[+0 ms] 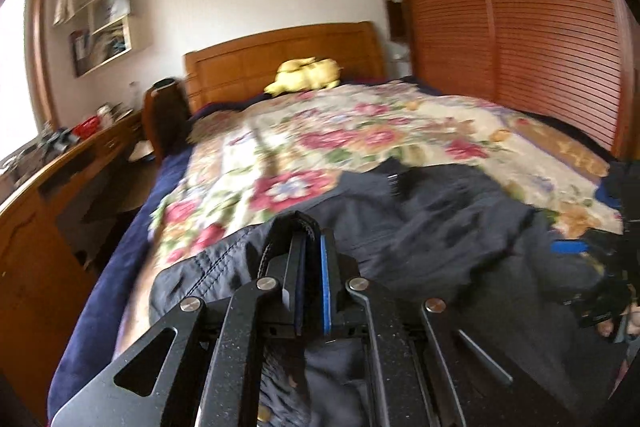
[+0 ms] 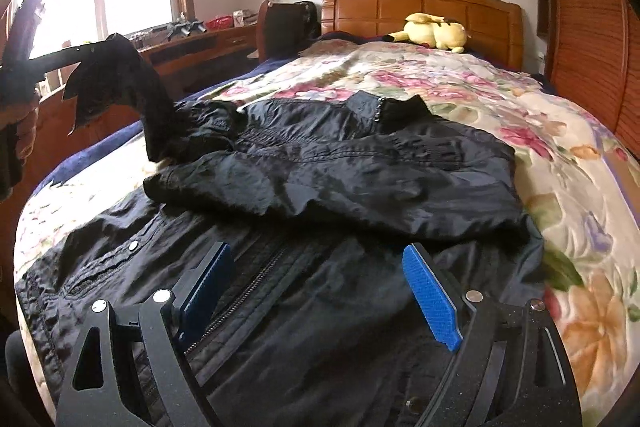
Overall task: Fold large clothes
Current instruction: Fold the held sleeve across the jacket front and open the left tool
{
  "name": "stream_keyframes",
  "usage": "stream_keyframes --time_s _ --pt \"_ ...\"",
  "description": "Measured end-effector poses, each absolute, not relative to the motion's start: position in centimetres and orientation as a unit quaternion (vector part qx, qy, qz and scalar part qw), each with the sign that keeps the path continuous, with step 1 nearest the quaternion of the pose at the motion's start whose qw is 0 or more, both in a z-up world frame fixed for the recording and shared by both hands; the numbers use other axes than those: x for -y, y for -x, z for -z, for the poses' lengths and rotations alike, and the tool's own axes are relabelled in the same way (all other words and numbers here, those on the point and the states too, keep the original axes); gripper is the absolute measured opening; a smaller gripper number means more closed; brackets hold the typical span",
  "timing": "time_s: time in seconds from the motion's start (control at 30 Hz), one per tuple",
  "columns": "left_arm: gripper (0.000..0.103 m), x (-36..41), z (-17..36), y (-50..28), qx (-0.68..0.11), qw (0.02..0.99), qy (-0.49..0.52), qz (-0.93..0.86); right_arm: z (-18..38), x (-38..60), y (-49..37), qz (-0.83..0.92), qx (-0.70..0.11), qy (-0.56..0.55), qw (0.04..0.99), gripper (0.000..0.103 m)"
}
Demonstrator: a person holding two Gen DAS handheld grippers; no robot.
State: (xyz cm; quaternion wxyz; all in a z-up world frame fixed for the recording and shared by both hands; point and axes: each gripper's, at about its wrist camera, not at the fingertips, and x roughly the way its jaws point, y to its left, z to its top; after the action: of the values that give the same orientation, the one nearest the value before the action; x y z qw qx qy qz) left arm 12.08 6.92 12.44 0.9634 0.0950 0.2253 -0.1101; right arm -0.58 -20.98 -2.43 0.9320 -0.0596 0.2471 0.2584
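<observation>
Black linkage and blue pads of the left gripper (image 1: pixel 310 239) fill the bottom of the left wrist view, pressed together on a dark band of cloth that loops over the tips at about 12 o'clock from them. That band seems to be a cuff or hem of the black jacket (image 1: pixel 432 227), whose body spreads from the gripper toward 2 o'clock across the floral quilt (image 1: pixel 328 131). This view is blurred, so seams and folds are hard to read. One yellow plush toy (image 1: pixel 306 75) sits at 12 o'clock by the wooden headboard (image 1: pixel 280 55).

Nearest in the right wrist view is the right gripper (image 2: pixel 320 283), its two blue pads spread wide with nothing pinched; the jacket's zip (image 2: pixel 240 291) runs up between them. One jacket (image 2: pixel 332 187) lies on the quilt (image 2: pixel 460 87), with one sleeve already laid across its chest at 12 o'clock. At 10 o'clock the other sleeve (image 2: pixel 116 79) hangs lifted in the air from the left gripper's tip (image 2: pixel 86 51), clear of the bed.

By my reading the fold is early: one sleeve is in, the second is being carried over, and the body still needs folding. Counted: one jacket, two sleeves, two grippers, one plush toy (image 2: pixel 434 31), one bed.
</observation>
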Motion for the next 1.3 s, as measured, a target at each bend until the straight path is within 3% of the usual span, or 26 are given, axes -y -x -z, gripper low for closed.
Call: stream_keyframes --time_s 0.37,0.43,0.53,1.3 --pt "0.007 -0.9 -11.9 -9.5 -0.252 0.953 -0.088 0.146 2.2 22.5 0.9 -0.25 -0.243 0.046 0.936 0.088" --pt "0.027 -0.6 -11.0 -9.0 -0.259 0.951 -0.085 0.144 2.3 22.5 0.8 -0.249 -0.244 0.047 0.936 0.088" --pt "0.036 -0.8 -10.1 -8.0 -0.256 0.952 -0.064 0.156 2.3 22.4 0.8 -0.25 -0.244 0.047 0.936 0.088" --pt "0.048 -10.9 -2.1 -4.1 -0.259 0.964 -0.004 0.062 2.0 18.6 2.7 -0.278 -0.226 0.101 0.928 0.088"
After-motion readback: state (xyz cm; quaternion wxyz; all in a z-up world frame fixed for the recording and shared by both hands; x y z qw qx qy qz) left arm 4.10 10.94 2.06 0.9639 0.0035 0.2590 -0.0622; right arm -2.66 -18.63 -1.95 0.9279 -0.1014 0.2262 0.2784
